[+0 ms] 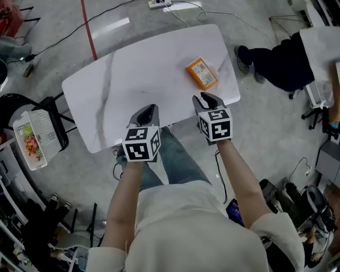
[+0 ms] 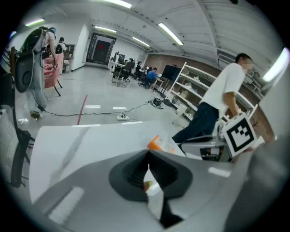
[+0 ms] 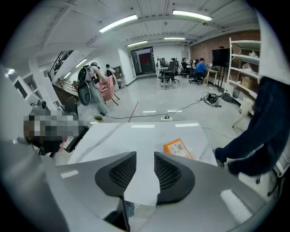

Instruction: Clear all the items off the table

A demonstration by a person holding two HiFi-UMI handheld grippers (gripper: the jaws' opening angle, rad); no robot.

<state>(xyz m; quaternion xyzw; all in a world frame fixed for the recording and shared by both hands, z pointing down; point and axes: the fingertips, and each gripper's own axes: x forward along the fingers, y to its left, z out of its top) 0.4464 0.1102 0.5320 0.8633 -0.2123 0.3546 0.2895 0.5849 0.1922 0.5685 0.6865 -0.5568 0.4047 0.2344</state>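
Observation:
An orange box (image 1: 202, 73) lies flat near the far right of the white marble table (image 1: 122, 74). It is the only item I see on the tabletop. Both grippers hover over the table's near edge, pointing down and forward. My left gripper (image 1: 151, 108) is left of the box, its jaws closed together with nothing between them (image 2: 148, 154). My right gripper (image 1: 204, 98) sits just short of the box, its jaws a little apart and empty (image 3: 141, 158). The orange box (image 3: 178, 148) shows just beyond and right of the right jaws, and the orange box (image 2: 158, 144) peeks past the left ones.
A white basket (image 1: 34, 139) holding colourful items rests on a black chair left of the table. A person in dark trousers (image 1: 281, 61) stands close to the table's right end. A power strip (image 1: 159, 4) and cables lie on the floor beyond the far edge.

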